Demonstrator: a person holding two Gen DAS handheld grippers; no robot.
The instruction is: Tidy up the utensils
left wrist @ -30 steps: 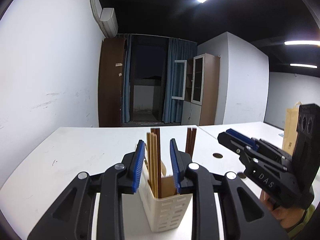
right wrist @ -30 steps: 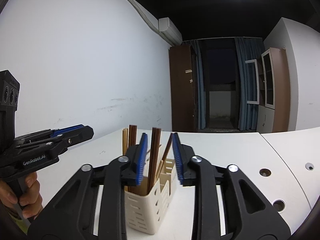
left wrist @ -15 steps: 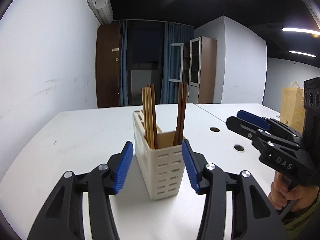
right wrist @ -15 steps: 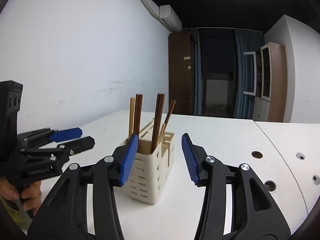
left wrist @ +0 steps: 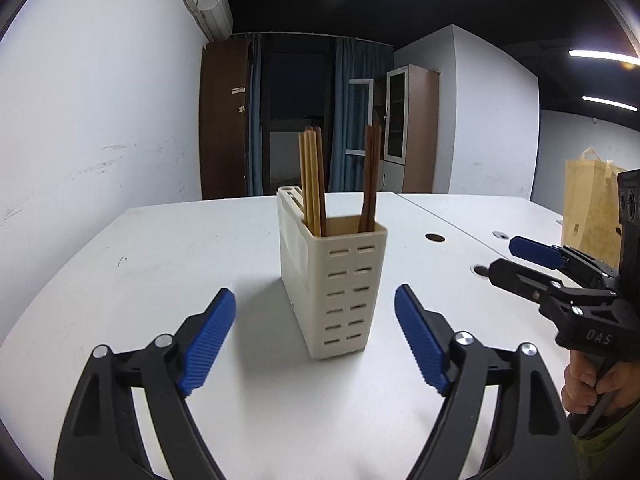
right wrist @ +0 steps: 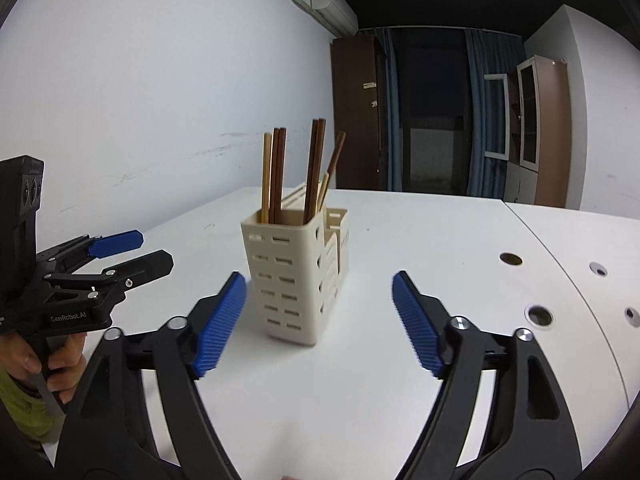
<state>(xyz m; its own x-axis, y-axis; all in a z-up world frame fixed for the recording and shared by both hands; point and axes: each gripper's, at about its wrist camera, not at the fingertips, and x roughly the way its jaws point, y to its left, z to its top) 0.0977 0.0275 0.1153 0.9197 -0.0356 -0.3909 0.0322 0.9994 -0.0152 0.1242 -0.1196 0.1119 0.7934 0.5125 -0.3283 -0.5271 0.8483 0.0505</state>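
A cream slotted utensil holder [left wrist: 336, 280] [right wrist: 296, 272] stands upright on the white table [left wrist: 160, 264] [right wrist: 420, 240]. Light bamboo chopsticks [left wrist: 310, 184] [right wrist: 266, 176] and dark brown chopsticks [left wrist: 371, 178] [right wrist: 314, 168] stand in its compartments. My left gripper [left wrist: 316, 320] is just short of the holder, its jaws opening wide with nothing between the blue pads [left wrist: 208, 336]. My right gripper [right wrist: 318, 316] is also near the holder, jaws opening, pads [right wrist: 416, 324] empty. Each gripper shows in the other's view: the right gripper [left wrist: 532, 260], the left gripper [right wrist: 132, 252].
Round cable holes [right wrist: 540, 316] [left wrist: 434, 237] dot the table to the right. A yellow paper bag [left wrist: 588, 208] stands at the far right. A white wall [right wrist: 140, 100] runs along the left. A hand [left wrist: 592, 380] grips the right tool's handle.
Both grippers have opened from nearly shut around the chopstick tops to wide apart, and both have dropped and pulled back. The chopsticks stay standing in the holder.
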